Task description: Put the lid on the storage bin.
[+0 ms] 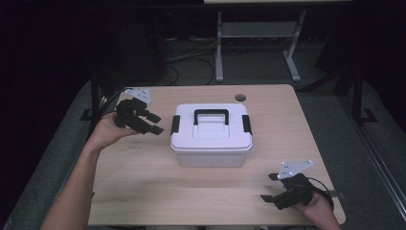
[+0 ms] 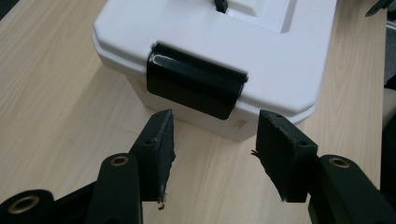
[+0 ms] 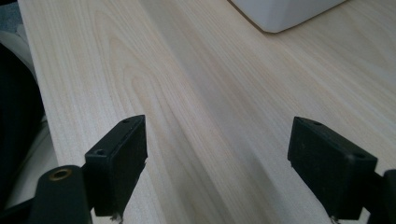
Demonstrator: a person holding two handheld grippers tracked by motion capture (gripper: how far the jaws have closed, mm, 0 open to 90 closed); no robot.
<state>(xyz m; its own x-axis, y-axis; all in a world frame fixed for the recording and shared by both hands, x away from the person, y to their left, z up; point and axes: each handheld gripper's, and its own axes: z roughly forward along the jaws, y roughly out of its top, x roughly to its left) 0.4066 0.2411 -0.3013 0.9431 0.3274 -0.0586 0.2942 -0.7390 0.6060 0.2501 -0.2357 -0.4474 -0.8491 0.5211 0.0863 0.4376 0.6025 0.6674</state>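
The white rectangular plastic storage box [image 1: 211, 135] sits near the middle of the pale wood-grain table [image 1: 143, 191], lid on, with a black carrying handle [image 1: 210, 115] lying flat on top and a black latch at each short end. The left-end black latch [image 2: 194, 87] appears folded down against the box wall.

The left gripper [image 1: 153, 123] hangs just beside that latch, apart from it. Its jaws stand parted with nothing between them, and the latch lies just ahead of the gap in the left gripper view. The right gripper [image 1: 269, 188] rests low over the near right part of the table, well apart from the box, jaws spread wide and empty; a corner of the box shows at the top of the right gripper view.

Judgement: the step in hand is the approach to the left latch, likely to release it. To do it well, the left gripper should line up squarely with the latch, catch its lower edge and lever outward rather than pinch the lid rim. The box may slide under a one-sided pull, so the right gripper could brace the far end.

Surroundings: a round grommet hole [image 1: 240, 97] lies in the table behind the box, and a grey metal frame [image 1: 258, 38] stands on the floor beyond. Nothing stands between gripper and latch.
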